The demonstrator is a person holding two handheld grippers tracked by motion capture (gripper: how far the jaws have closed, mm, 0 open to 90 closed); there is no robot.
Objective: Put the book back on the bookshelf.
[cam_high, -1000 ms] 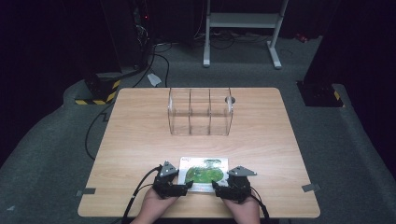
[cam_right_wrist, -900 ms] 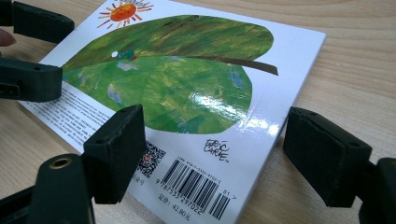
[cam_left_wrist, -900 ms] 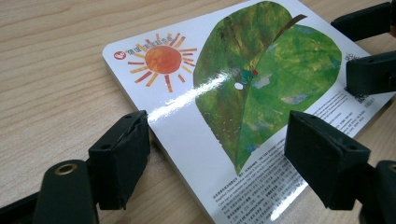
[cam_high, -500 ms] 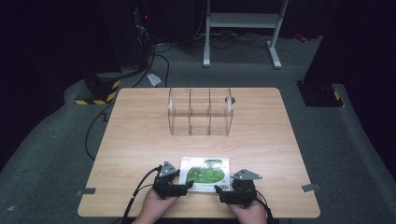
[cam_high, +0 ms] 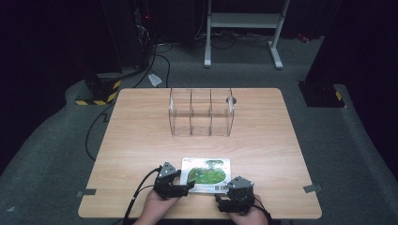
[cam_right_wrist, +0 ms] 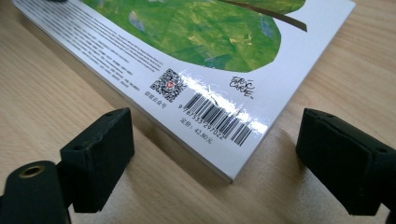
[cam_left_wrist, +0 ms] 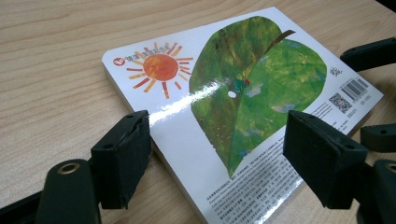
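A picture book (cam_high: 206, 171) lies flat near the table's front edge, back cover up, showing a green leaf, an orange sun and a barcode. My left gripper (cam_high: 187, 185) stands open at its near left corner. In the left gripper view (cam_left_wrist: 219, 144) one pad (cam_left_wrist: 123, 156) sits beside the book's (cam_left_wrist: 224, 93) edge and the other hangs over the cover. My right gripper (cam_high: 227, 197) is at the near right corner. Its jaws have just been opening. In the right gripper view (cam_right_wrist: 222, 144) the barcode corner of the book (cam_right_wrist: 210, 37) points between the pads, untouched.
A clear plastic organizer (cam_high: 201, 112) with three compartments stands at the middle back of the wooden table (cam_high: 141, 140). A small round thing (cam_high: 230, 100) lies behind its right end. Both hands are at the front edge. Dark floor and cables surround the table.
My right gripper has drawn back a little toward the table's front edge, off the book's corner, and its jaws stand wider. The left gripper and the book have stayed put.
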